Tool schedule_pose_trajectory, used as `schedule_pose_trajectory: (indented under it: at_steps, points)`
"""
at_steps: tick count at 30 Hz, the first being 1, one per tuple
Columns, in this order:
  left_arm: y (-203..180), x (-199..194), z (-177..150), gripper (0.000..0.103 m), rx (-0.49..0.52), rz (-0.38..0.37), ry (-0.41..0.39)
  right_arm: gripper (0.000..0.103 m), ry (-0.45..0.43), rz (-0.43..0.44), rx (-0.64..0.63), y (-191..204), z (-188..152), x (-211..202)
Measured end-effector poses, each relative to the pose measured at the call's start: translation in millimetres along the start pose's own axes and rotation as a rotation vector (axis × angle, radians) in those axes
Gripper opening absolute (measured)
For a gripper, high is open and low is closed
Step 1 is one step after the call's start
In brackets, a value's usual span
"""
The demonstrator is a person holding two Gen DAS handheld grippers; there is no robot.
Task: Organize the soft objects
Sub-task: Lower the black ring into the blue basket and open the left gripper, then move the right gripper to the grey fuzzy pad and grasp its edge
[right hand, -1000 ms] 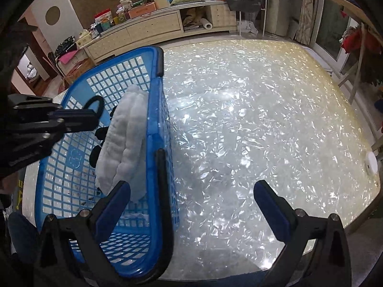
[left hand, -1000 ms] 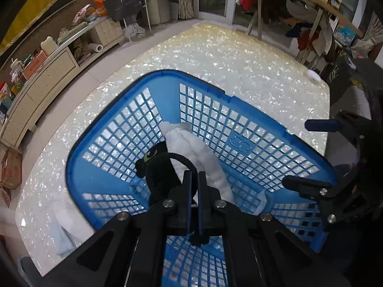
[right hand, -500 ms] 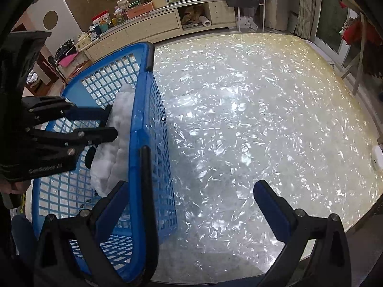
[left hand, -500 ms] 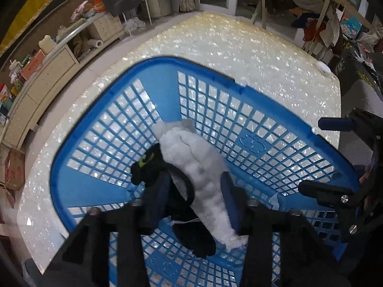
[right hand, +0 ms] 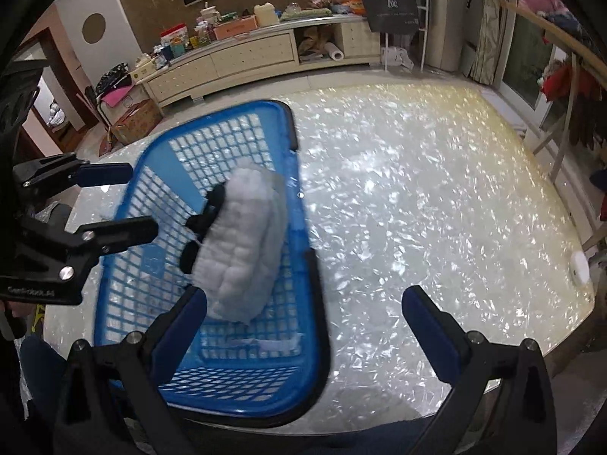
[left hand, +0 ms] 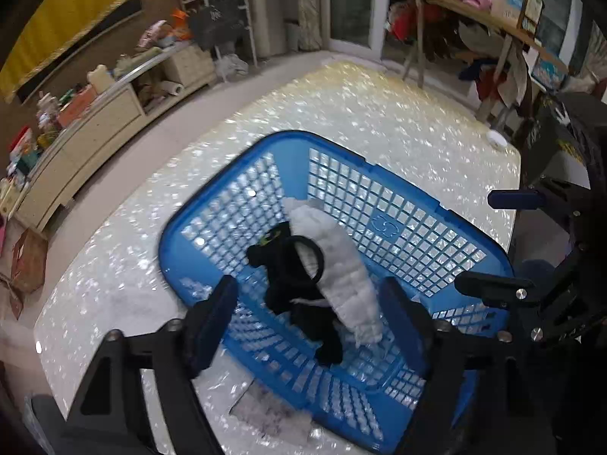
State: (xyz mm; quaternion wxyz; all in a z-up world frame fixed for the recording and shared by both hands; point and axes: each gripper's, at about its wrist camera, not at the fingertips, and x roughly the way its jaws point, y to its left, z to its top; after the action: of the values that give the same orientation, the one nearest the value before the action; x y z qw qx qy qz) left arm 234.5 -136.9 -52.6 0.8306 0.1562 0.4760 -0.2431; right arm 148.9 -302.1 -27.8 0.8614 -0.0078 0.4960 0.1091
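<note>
Fingers of left gripper spread wide, released, above blue basket holding plush toy; bare worktop rightward.

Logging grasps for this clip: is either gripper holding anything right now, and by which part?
Nothing is held. The left gripper and right gripper are both open; the plush toy lies loose in the blue basket.
</note>
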Motion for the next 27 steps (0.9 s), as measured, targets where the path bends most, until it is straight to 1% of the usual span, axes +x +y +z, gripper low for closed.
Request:
schedule_pose_trajectory:
  at_steps: [3, 7, 10, 13, 18, 22, 27]
  points:
    - [8.1, -19.3, -9.7, 0.082, -0.023, 0.019, -0.026, 0.103, -0.008, -0.004, -0.018, 11.8, 2.3, -7.8]
    - [18.1, -43.3, -25.9, 0.087, -0.046, 0.071, -0.043, 0.103, -0.024, -0.026, -0.049, 31.3, 4.2, -19.0]
    - [22.7, -59.8, -36.5, 0.088, -0.066, 0.081, -0.07, 0.103, -0.033, -0.045, -0.077, 47.0, 5.1, -26.2]
    - [30.5, -79.1, -50.3, 0.093, -0.095, 0.086, -0.097, 0.103, -0.044, -0.039, -0.105, 64.2, 5.5, -31.3]
    - [41.3, -105.5, -77.4, 0.103, -0.124, 0.131, -0.12, 0.103, -0.066, -0.032, -0.165, 89.4, 3.1, -34.5]
    - [52.1, -124.6, -101.9, 0.103, -0.164, 0.142, -0.134, 0.103, -0.061, 0.003, -0.185, 106.8, 2.4, -30.7]
    - [66.1, -138.3, -131.6, 0.103, -0.216, 0.175, -0.141, 0.103, -0.039, 0.014, -0.26, 134.2, 0.6, -17.0]
